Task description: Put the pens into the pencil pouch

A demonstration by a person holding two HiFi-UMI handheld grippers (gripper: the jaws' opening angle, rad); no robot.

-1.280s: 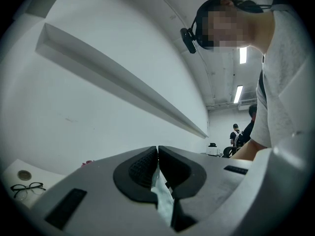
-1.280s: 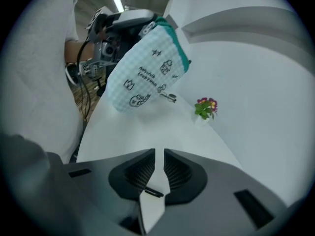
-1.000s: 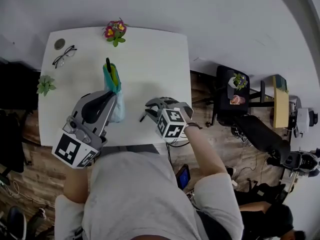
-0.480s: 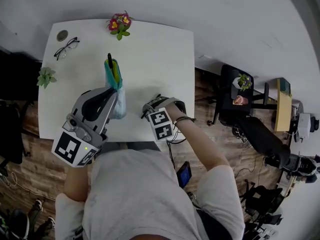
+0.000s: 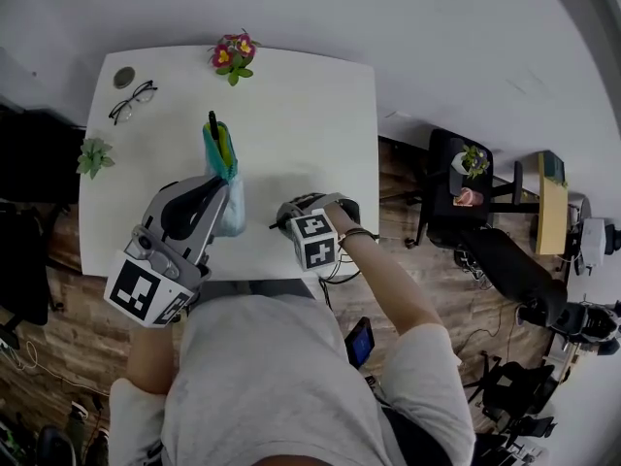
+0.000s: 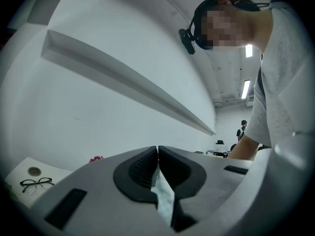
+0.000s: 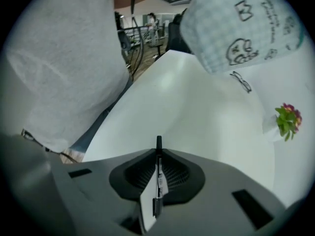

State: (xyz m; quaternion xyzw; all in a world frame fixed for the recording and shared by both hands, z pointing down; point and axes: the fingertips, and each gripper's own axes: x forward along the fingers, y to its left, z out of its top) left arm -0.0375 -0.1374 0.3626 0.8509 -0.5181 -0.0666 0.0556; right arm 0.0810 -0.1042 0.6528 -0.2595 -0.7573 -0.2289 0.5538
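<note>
left claw (image 6: 157, 154) pinching pouch (image 6: 164, 200) | right claw (image 7: 158, 157) pinching pen (image 7: 158, 142)

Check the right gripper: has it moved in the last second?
Yes. The right gripper, shut on a pen, shifted slightly left, away from the table's right edge, toward the pouch.
</note>
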